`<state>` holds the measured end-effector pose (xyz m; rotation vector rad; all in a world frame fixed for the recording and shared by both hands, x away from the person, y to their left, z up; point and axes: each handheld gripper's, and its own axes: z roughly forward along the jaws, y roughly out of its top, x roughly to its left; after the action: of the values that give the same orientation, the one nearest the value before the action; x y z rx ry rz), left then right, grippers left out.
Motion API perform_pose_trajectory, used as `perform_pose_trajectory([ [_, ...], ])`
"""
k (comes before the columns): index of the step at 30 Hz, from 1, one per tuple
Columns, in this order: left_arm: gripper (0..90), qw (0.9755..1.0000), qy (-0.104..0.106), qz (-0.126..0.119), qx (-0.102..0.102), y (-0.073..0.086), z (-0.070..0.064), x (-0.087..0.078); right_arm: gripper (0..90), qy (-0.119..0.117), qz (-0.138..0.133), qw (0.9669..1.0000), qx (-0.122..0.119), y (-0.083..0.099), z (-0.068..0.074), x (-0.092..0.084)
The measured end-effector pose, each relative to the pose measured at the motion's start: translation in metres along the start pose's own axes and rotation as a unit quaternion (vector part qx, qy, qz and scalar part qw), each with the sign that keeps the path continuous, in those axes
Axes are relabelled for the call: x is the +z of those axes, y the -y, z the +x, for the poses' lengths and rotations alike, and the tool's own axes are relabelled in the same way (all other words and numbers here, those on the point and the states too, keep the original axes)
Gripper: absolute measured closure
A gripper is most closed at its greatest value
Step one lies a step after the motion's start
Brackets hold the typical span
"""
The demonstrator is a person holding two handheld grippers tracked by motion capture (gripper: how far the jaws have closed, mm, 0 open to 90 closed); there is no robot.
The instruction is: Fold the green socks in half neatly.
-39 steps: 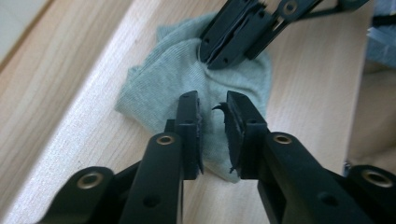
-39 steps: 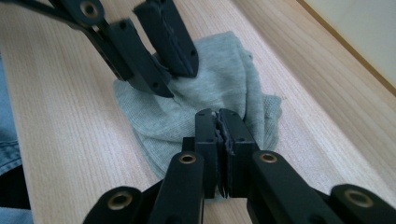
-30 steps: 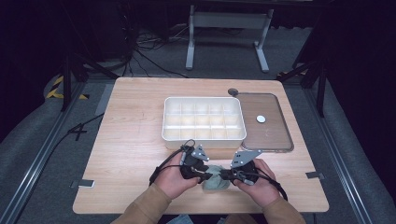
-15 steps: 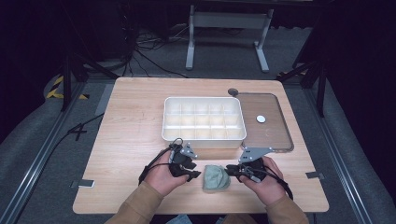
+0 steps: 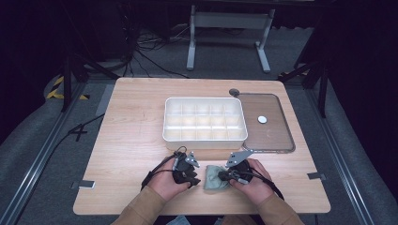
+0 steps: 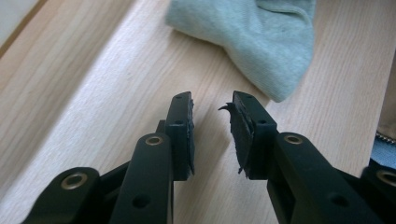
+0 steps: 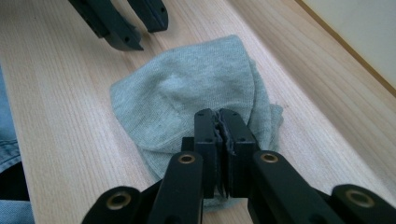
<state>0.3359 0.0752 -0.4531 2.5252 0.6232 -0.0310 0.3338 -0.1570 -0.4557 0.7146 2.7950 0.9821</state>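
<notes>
sock: small folded grey-green knit sock (image 5: 215, 177) on the wooden desk (image 5: 131, 140)
left gripper (image 6: 212, 112): beside the sock, closing, nothing between jaws
right gripper (image 7: 218, 122): over the sock, closing, pinched together; grip on fabric unclear

We see a pale grey-green sock (image 7: 196, 100), knitted and folded over on itself into a rumpled, rounded bundle. It lies flat on the light wooden bench (image 5: 131, 140), near its front edge, layered edges showing along one side.
</notes>
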Motion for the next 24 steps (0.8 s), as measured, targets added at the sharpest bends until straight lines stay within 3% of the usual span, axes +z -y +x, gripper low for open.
perform_pose_trajectory([
  [4, 69.4, 0.9999, -0.002, 0.002, 0.011, -0.001, -0.001, 0.004, 86.9, -0.007, -0.005, 0.9999, -0.01, 0.0, 0.001, 0.002],
  [10, 68.5, 0.9988, -0.009, 0.007, 0.047, -0.005, -0.006, 0.007, 87.1, -0.021, -0.012, 0.9996, -0.018, -0.002, 0.003, 0.006],
  [15, 66.5, 0.9971, -0.004, -0.009, 0.076, -0.008, -0.01, 0.004, 87.2, -0.017, -0.01, 0.9996, -0.02, -0.003, 0.006, 0.006],
  [22, 61.4, 0.9943, 0.0, -0.039, 0.099, -0.014, -0.015, 0.001, 87.3, -0.005, 0.001, 0.9997, -0.025, -0.007, 0.015, 0.007],
  [24, 60.4, 0.9922, 0.0, -0.047, 0.115, -0.017, -0.018, 0.0, 87.4, -0.001, 0.002, 0.9996, -0.029, -0.008, 0.018, 0.008],
])
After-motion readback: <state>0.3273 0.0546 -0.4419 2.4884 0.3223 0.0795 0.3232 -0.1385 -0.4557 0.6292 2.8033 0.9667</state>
